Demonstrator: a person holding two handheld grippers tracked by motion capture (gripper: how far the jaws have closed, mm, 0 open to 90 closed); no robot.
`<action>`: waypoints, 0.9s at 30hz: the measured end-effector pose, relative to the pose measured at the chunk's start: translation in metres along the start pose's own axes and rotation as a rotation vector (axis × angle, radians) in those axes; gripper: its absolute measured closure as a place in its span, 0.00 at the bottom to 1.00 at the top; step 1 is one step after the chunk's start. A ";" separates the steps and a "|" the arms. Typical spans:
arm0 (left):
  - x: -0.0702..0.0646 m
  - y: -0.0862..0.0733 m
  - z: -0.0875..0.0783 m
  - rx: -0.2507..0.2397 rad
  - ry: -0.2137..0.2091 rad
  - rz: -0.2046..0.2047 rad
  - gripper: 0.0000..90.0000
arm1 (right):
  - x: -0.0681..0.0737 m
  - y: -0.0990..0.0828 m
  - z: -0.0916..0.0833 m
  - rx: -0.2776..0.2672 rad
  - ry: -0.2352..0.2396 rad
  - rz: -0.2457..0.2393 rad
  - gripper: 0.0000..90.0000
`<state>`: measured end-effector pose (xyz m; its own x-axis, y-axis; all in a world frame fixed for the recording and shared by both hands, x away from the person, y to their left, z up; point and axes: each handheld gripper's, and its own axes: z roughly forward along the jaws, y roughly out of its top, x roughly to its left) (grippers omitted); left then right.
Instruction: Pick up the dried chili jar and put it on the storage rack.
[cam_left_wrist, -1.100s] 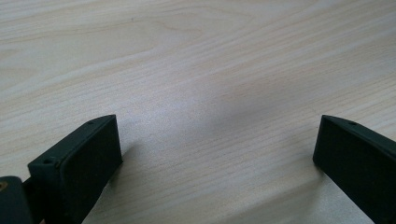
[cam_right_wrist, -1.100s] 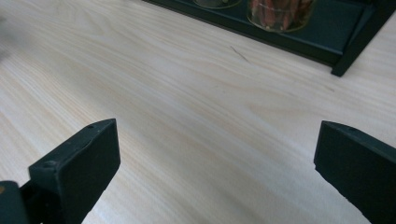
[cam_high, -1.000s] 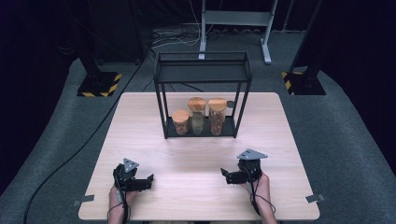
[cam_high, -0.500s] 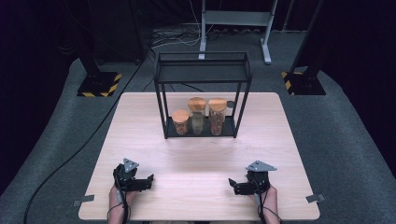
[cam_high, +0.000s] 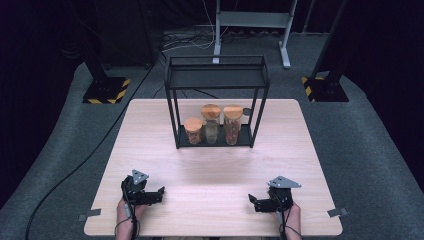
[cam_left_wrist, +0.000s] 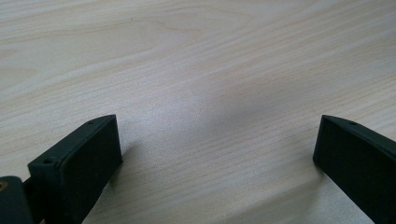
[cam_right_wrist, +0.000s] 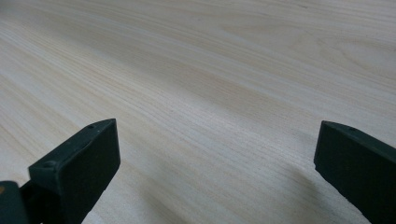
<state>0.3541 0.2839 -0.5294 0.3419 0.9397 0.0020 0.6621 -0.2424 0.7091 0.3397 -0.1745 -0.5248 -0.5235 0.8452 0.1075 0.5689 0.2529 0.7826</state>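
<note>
Jars: three clear glass jars with round wooden lids (cam_high: 211, 125) stand in a row on the bottom shelf of a black metal wire-frame rack (cam_high: 216, 80), at the far middle of the table. The left jar is the shortest; the two to its right are taller. What fills them is too small to tell; it looks brownish.

Rack: upright, its thin posts close around the jars at both ends, its upper shelf low over the lids.

Table: pale wood-grain tabletop (cam_high: 210, 170), bare between rack and grippers.

Risk: reaching in from the near edge, a wide-spread jaw could clip a rack post or the neighbouring jar, since the jars stand close together, perhaps touching. A tall jar lifted straight up would likely knock the upper shelf; it seems to need drawing out toward the near side first.

Left gripper: the black two-jaw left gripper (cam_high: 159, 192) rests low at the near left, well apart from the rack. Its jaws are spread wide with nothing between them but bare wood.

Right gripper: the black two-jaw right gripper (cam_high: 252, 202) sits at the near right, a grey three-cornered plate on top. Jaws likewise released and wide, holding nothing, just above or on the tabletop.
</note>
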 end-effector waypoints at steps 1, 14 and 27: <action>0.000 0.000 0.000 0.000 0.000 0.000 0.00 | 0.000 0.000 0.000 0.001 -0.001 -0.002 0.00; 0.000 0.000 0.000 0.000 0.000 0.000 0.00 | 0.007 0.000 0.001 0.008 -0.046 -0.056 0.01; 0.000 0.000 0.000 -0.001 0.003 0.000 0.00 | 0.008 0.000 0.002 0.026 -0.054 -0.065 0.01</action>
<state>0.3539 0.2836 -0.5295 0.3405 0.9402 0.0041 0.6614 -0.2427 0.7097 0.3371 -0.1666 -0.5253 -0.5257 0.8503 0.0230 0.5514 0.3201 0.7704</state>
